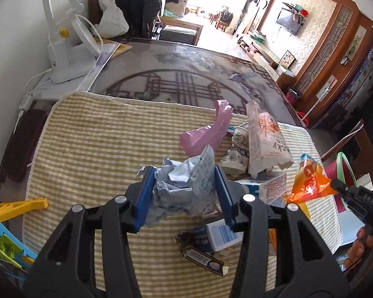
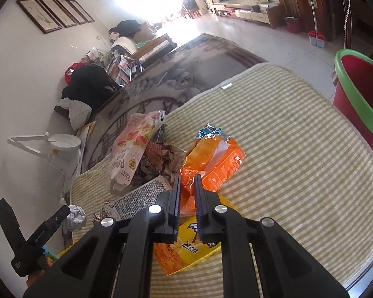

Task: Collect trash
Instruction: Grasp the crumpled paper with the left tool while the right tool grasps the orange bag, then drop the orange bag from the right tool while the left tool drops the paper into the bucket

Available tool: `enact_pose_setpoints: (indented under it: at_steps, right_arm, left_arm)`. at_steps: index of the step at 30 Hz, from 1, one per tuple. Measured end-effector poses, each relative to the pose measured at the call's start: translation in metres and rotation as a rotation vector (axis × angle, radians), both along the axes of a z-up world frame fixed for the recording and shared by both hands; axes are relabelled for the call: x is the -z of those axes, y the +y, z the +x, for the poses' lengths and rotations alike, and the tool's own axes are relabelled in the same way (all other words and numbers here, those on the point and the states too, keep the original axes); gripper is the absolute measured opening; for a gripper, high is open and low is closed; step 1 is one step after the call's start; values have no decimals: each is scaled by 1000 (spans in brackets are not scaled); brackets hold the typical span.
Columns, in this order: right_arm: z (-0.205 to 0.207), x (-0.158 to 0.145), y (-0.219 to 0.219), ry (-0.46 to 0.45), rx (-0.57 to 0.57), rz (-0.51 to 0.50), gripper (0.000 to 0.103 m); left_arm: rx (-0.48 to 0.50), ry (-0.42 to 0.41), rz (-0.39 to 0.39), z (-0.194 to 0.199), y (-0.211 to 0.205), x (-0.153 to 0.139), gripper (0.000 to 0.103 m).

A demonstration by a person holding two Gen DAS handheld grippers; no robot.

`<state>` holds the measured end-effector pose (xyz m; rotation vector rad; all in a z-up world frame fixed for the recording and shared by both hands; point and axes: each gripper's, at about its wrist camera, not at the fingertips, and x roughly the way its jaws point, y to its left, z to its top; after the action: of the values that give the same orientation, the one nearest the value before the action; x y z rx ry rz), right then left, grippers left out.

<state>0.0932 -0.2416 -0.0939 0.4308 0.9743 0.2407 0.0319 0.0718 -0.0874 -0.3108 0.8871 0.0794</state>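
Observation:
Trash lies heaped on a green-striped mat (image 1: 99, 149). My left gripper (image 1: 184, 173) is shut on a crumpled pale blue paper (image 1: 184, 183), its blue pads pressing both sides and holding it above the mat. My right gripper (image 2: 187, 183) is shut on the near edge of an orange wrapper (image 2: 216, 161); that orange wrapper (image 1: 308, 186) also shows at the right of the left wrist view. Beneath it lies a yellow packet (image 2: 186, 250). A pink snack box (image 1: 263, 139), a pink plastic bag (image 1: 206, 134) and a crushed paper cup (image 1: 236, 151) stay in the heap.
A red bin with a green rim (image 2: 360, 94) stands off the mat's far right side. A small blue-white box (image 1: 221, 233) and a dark wrapper (image 1: 201, 255) lie near my left gripper. A white desk lamp (image 1: 64, 49) stands at the table's back left, and a yellow clip (image 1: 20, 206) at the left edge.

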Motion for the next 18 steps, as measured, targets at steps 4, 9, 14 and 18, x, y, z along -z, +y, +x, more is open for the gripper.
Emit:
enact_pose_setpoints:
  at_steps: [4, 9, 14, 18]
  right_arm:
    - [-4, -19, -5, -66, -9, -41, 9]
    - [-8, -31, -7, -121, -36, -88, 9]
    - [-11, -35, -16, -144, -75, -95, 9]
    - [-10, -25, -38, -120, -86, -72, 9]
  left_arm:
    - [24, -17, -7, 1, -14, -7, 46]
    - [53, -27, -33, 3, -37, -13, 46]
    - [93, -52, -15, 2, -73, -23, 46]
    - [78, -31, 1, 1, -96, -17, 46]
